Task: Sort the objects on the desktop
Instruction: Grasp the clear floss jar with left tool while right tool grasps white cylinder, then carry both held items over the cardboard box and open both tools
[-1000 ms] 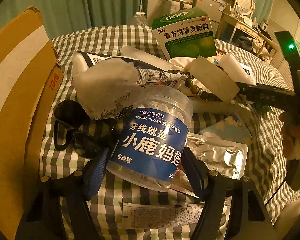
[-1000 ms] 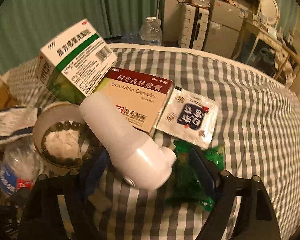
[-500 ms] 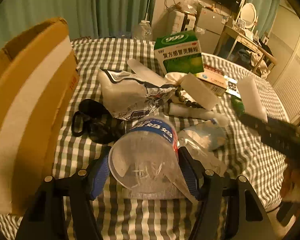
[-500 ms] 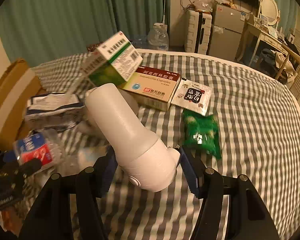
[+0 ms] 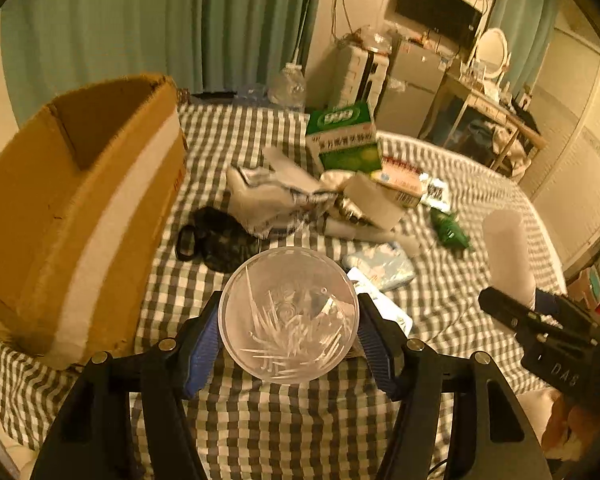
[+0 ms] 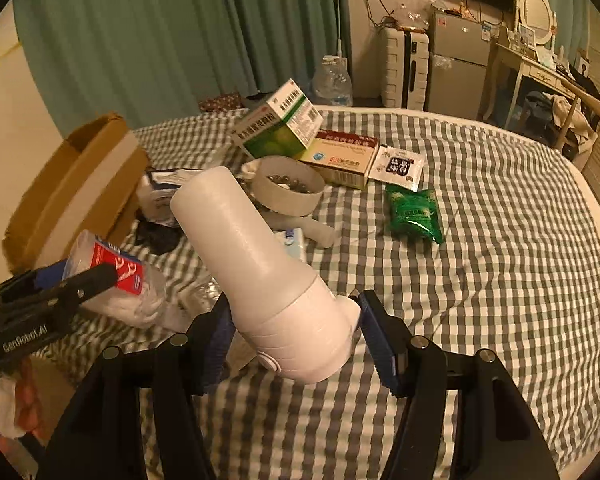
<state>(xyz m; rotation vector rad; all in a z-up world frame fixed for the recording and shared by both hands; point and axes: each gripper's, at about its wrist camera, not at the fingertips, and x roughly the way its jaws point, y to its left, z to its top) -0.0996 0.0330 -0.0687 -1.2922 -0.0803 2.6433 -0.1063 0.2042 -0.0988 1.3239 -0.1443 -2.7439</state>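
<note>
The left gripper [image 5: 288,338] pinches a clear jar of floss picks [image 5: 288,314] between its blue fingers [image 5: 199,350], lifted above the checked bed [image 5: 268,420]. The right gripper [image 6: 294,338] has its fingers pressed on the base of a white bottle-shaped device [image 6: 260,264], also in the air. The cardboard box [image 5: 76,216] at the left looks like the place for them, I think. To do this step well, carry each thing level over the open top and spread the fingers only when it is low inside, one hand after the other so they do not collide. The left view looks into the jar's end; only the right view shows its red label and the round tin with beads [image 6: 288,190].
</note>
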